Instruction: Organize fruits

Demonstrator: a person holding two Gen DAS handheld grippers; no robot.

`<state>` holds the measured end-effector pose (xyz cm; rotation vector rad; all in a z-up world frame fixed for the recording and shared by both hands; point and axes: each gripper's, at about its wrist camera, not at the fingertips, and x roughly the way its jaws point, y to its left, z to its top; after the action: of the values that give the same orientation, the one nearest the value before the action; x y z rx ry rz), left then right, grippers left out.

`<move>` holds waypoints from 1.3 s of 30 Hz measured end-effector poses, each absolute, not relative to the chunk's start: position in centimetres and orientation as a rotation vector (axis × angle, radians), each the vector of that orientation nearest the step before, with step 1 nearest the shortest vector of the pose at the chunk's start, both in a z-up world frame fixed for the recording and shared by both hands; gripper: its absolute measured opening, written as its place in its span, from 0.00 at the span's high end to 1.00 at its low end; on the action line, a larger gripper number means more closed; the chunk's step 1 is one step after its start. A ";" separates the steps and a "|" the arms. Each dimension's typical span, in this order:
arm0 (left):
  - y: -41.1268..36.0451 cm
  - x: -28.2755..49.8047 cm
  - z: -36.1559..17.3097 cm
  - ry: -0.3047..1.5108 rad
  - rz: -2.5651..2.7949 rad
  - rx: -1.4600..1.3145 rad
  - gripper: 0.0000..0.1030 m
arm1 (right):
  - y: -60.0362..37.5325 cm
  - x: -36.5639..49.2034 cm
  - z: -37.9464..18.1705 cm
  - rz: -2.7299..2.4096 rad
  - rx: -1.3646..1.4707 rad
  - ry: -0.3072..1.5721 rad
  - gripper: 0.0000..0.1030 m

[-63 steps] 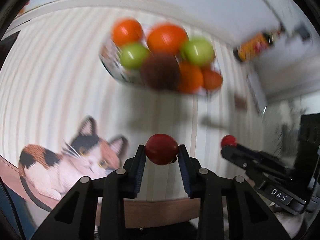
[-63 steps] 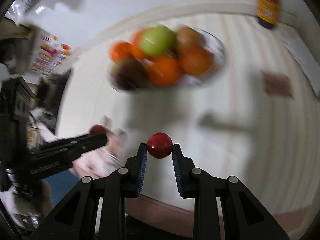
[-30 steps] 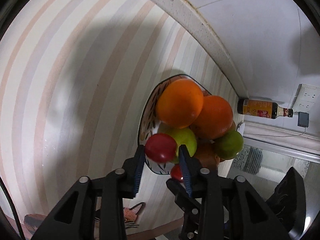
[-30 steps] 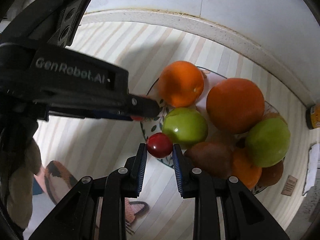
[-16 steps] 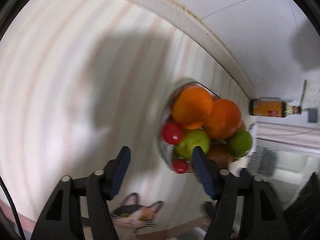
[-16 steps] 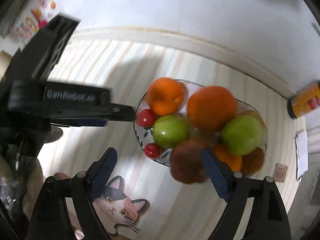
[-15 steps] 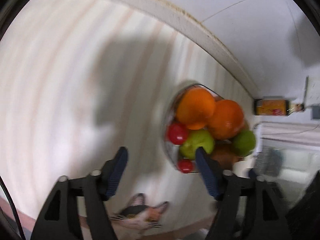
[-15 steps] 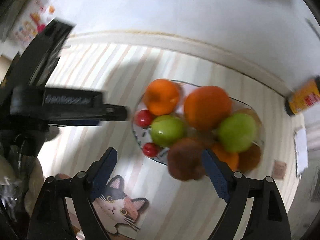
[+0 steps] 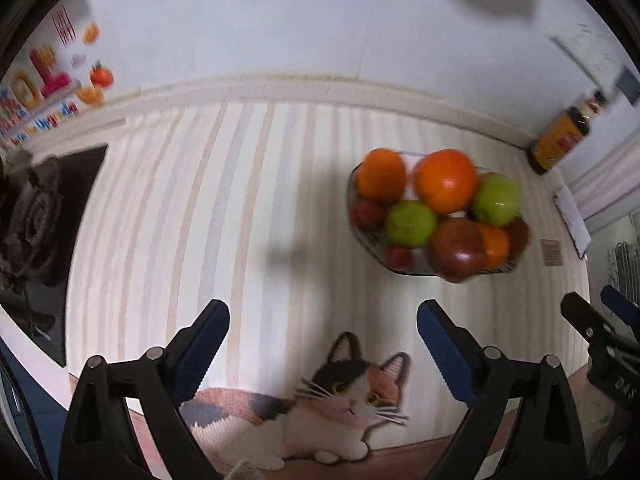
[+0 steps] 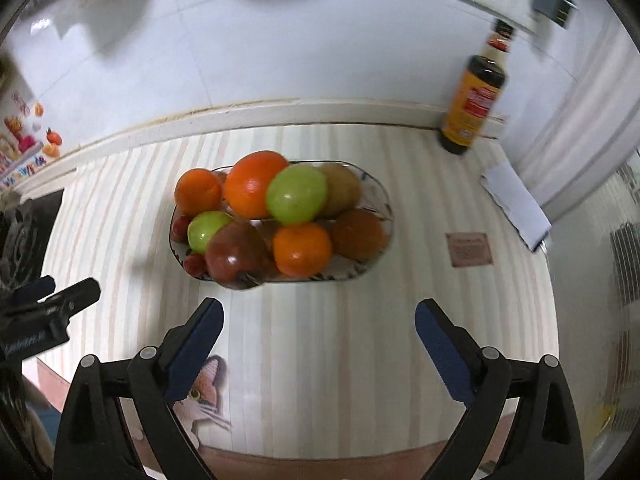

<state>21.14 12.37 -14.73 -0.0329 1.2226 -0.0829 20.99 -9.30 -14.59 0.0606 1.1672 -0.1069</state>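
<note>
A patterned bowl point(image 10: 344, 276) on the striped counter holds oranges point(image 10: 254, 188), green apples point(image 10: 296, 194) and a dark red fruit point(image 10: 234, 254). Two small red fruits point(image 9: 370, 214) point(image 9: 399, 257) lie at its left end. They show in the right wrist view too, one small red fruit point(image 10: 180, 226) above the other point(image 10: 195, 264). My left gripper point(image 9: 322, 312) hangs above the counter, left of and nearer than the bowl point(image 9: 412, 272). Its jaws are still opening and nothing is between them. My right gripper point(image 10: 319, 312) is in front of the bowl, its jaws also opening and empty.
A brown sauce bottle point(image 10: 474, 104) stands by the back wall at the right. A white paper point(image 10: 514, 200) and a small brown card point(image 10: 470, 248) lie right of the bowl. A cat picture point(image 9: 344, 396) marks the counter's near edge. A black object point(image 9: 40, 216) sits at far left.
Both grippers let go of their small red fruits, which now rest in the bowl's left end. Both jaws opened wide, and both grippers pulled up and back from the bowl.
</note>
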 end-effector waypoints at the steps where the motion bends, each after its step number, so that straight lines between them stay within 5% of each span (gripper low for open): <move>1: 12.0 20.4 -13.9 1.200 -0.080 -0.021 0.07 | -9.7 20.0 -13.8 -0.109 0.067 1.158 0.04; 17: 9.0 3.6 -0.8 0.886 -0.015 -0.023 0.07 | -11.1 2.3 -0.4 -0.027 0.043 0.868 0.04; 39: 7.2 -11.4 6.8 0.734 -0.018 0.006 0.07 | -12.0 -14.7 8.5 0.020 0.080 0.745 0.03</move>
<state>-11.44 7.20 6.78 0.0065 0.7343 -0.0182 -14.72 -12.00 8.49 0.0804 0.7446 0.0203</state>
